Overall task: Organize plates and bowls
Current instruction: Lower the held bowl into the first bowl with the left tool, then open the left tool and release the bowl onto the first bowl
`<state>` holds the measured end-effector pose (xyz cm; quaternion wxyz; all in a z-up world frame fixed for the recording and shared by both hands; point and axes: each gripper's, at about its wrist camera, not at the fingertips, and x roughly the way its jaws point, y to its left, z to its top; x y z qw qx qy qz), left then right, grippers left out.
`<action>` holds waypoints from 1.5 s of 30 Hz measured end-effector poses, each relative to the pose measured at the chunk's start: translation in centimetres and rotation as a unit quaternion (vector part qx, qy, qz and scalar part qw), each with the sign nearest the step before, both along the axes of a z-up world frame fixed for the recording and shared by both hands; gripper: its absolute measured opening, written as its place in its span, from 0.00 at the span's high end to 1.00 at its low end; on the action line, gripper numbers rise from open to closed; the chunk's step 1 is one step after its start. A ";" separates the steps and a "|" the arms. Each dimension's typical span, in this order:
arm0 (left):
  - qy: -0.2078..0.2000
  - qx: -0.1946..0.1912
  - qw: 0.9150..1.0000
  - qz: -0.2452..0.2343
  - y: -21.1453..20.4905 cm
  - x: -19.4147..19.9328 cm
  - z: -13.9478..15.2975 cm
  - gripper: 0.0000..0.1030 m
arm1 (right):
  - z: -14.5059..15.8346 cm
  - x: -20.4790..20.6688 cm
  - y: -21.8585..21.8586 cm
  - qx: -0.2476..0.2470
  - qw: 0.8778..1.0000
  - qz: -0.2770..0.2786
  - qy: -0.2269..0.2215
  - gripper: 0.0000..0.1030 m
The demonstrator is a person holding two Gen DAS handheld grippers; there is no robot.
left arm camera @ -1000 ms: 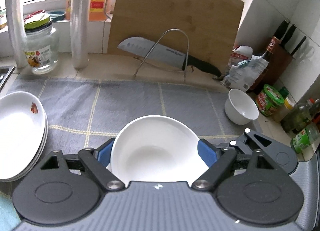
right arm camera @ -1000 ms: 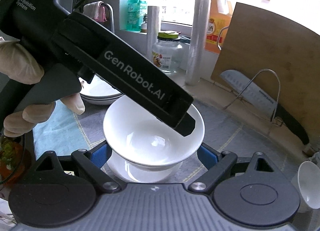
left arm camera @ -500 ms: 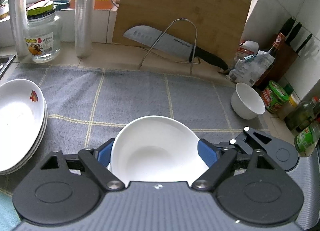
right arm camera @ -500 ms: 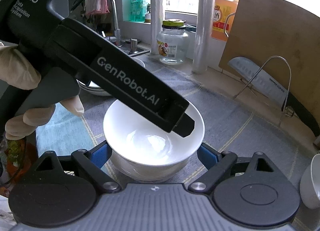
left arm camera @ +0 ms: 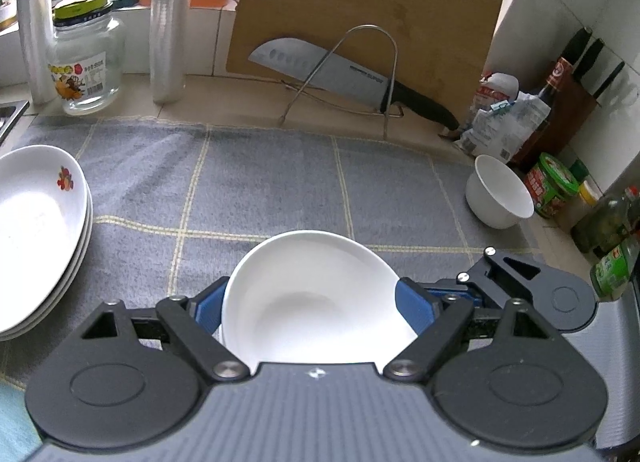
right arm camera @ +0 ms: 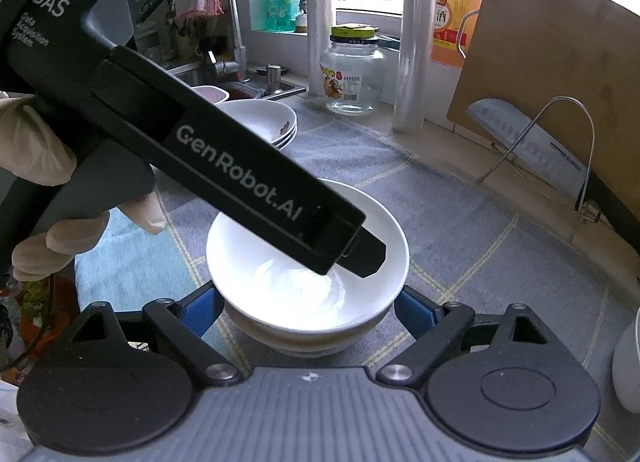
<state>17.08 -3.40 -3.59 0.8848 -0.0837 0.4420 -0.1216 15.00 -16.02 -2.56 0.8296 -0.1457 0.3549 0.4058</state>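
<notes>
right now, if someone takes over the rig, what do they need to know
Left gripper: over the top bowl, pads flanking it; grip unclear.
Right gripper: pads either side of the stack; grip unclear.
Top bowl sits in the lower bowl on the cloth; plates stacked at its left end; small bowl alone by its right edge.
Done: two bowls nested, plates stacked.
Left: release, probably add the small bowl.

Cutting board [left arm camera: 360, 18], knife [left arm camera: 344, 76] on wire rack [left arm camera: 360, 74], glass jar [left arm camera: 84, 62], grey mat [left arm camera: 260, 182]

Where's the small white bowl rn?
Left wrist view, far right: the small white bowl sits at the grey mat's right edge, just in front of the green-lidded jar.
</notes>
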 end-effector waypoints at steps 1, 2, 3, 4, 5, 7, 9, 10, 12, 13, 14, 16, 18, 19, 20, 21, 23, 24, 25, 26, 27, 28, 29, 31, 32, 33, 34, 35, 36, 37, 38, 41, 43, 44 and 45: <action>-0.001 0.001 1.000 -0.001 0.0 0.0 0.0 0.17 | 0.0 0.0 0.0 -0.001 1.000 0.000 0.000 0.08; -0.001 0.001 1.000 -0.002 0.0 0.0 -0.1 0.17 | 0.0 0.0 0.0 -0.001 1.000 -0.001 0.000 0.08; -0.001 0.002 1.000 -0.003 0.1 0.0 -0.1 0.17 | 0.0 0.0 0.1 0.000 1.000 -0.001 0.000 0.08; 0.000 0.002 1.000 -0.003 0.0 0.0 -0.1 0.17 | 0.0 0.0 0.1 0.000 1.000 -0.001 0.001 0.08; 0.000 0.003 1.000 -0.003 0.0 0.0 -0.2 0.17 | 0.0 0.0 0.1 0.000 1.000 -0.001 0.001 0.08; 0.000 0.007 1.000 -0.006 0.1 0.0 -0.3 0.17 | 0.0 0.1 0.1 -0.001 1.000 0.000 0.001 0.08; 0.000 0.008 1.000 -0.007 0.0 0.0 -0.4 0.17 | 0.0 0.1 0.2 -0.002 1.000 0.000 0.000 0.08; -0.001 0.009 1.000 -0.007 0.0 0.0 -0.4 0.17 | 0.0 0.0 0.2 -0.002 1.000 -0.001 0.000 0.08; -0.002 0.008 1.000 -0.008 0.1 0.0 -0.4 0.17 | 0.0 0.0 0.2 -0.003 1.000 -0.001 0.000 0.08; -0.002 0.009 1.000 -0.008 0.0 0.0 -0.4 0.17 | 0.0 0.0 0.2 -0.003 1.000 -0.001 0.000 0.08; -0.002 0.010 1.000 -0.009 0.0 0.0 -0.4 0.17 | 0.0 0.0 0.2 -0.004 1.000 0.000 -0.001 0.08; -0.003 0.010 1.000 -0.009 0.0 0.0 -0.4 0.17 | -0.1 -0.1 0.2 -0.004 1.000 0.000 -0.002 0.08; -0.003 0.009 1.000 -0.009 0.1 0.0 -0.4 0.17 | -0.1 -0.1 0.2 -0.005 1.000 -0.001 -0.002 0.08; -0.003 0.010 1.000 -0.010 0.1 0.0 -0.4 0.17 | -0.2 -0.1 0.2 -0.005 1.000 -0.001 -0.002 0.08; -0.003 0.010 1.000 -0.009 0.1 0.0 -0.4 0.17 | -0.2 -0.1 0.2 -0.005 1.000 -0.001 -0.003 0.08; -0.004 0.009 1.000 -0.009 0.1 -0.1 -0.3 0.17 | -0.2 -0.1 0.3 -0.006 1.000 -0.001 -0.003 0.08; -0.005 0.010 1.000 -0.010 0.0 -0.1 -0.3 0.17 | -0.2 -0.1 0.3 -0.008 1.000 -0.002 -0.002 0.08; -0.006 0.011 1.000 -0.009 0.0 -0.1 -0.3 0.16 | -0.2 0.0 0.3 -0.009 1.000 -0.001 0.000 0.08; -0.008 0.012 1.000 -0.009 0.1 -0.1 -0.3 0.15 | -0.2 0.0 0.3 -0.008 1.000 -0.001 0.001 0.08; -0.011 0.011 1.000 -0.009 0.1 -0.1 -0.3 0.15 | -0.1 0.1 0.2 -0.006 1.000 0.000 0.005 0.07; -0.015 0.011 1.000 -0.009 0.2 -0.2 -0.2 0.15 | 0.0 0.2 0.2 -0.001 1.000 0.000 0.007 0.03; -0.020 0.013 1.000 -0.007 0.3 -0.2 -0.1 0.14 | 0.2 0.1 0.0 0.003 1.000 -0.002 0.001 0.00; -0.026 0.015 1.000 -0.006 0.4 -0.3 0.0 0.13 | 0.3 0.1 0.0 0.004 1.000 -0.003 -0.004 0.00; -0.043 0.019 0.999 -0.001 0.5 -0.7 0.3 0.09 | 0.4 0.1 -0.2 0.004 1.000 -0.002 -0.005 0.00; -0.052 0.021 0.998 0.002 0.6 -0.9 0.5 0.08 | 0.5 0.1 -0.3 0.005 1.000 -0.003 -0.005 0.00; -0.061 0.022 0.998 0.004 0.6 -1.1 0.7 0.08 | 0.5 0.0 -0.4 0.005 1.000 -0.004 -0.004 0.00; -0.069 0.023 0.997 0.006 0.7 -1.3 0.9 0.08 | 0.5 0.0 -0.5 0.005 1.000 -0.006 -0.005 0.00; -0.074 0.027 0.997 0.009 0.7 -1.4 1.0 0.08 | 0.6 -0.2 -0.7 0.004 1.000 -0.008 -0.007 0.00; -0.080 0.031 0.996 0.011 0.7 -1.6 1.1 0.07 | 0.6 -0.3 -0.8 0.005 1.000 -0.010 -0.009 0.00; -0.085 0.034 0.996 0.012 0.6 -1.8 1.3 0.05 | 0.7 -0.4 -1.0 0.005 1.000 -0.012 -0.011 0.00; -0.091 0.033 0.995 0.011 0.6 -2.0 1.4 0.04 | 0.8 -0.5 -1.3 0.005 1.000 -0.015 -0.013 0.00; -0.108 0.028 0.994 0.005 0.3 -2.7 1.8 0.04 | 1.0 -0.7 -2.4 0.006 0.999 -0.027 -0.017 0.00; -0.118 0.032 0.993 0.004 -0.2 -3.2 2.1 0.04 | 1.1 -0.7 -3.4 0.007 0.999 -0.038 -0.018 0.00; -0.123 0.037 0.992 0.004 -0.5 -3.5 2.3 0.04 | 1.1 -0.6 -3.9 0.007 0.999 -0.043 -0.017 0.00; -0.130 0.041 0.991 0.004 -0.9 -3.7 2.5 0.04 | 1.1 -0.6 -4.5 0.007 0.999 -0.049 -0.017 0.00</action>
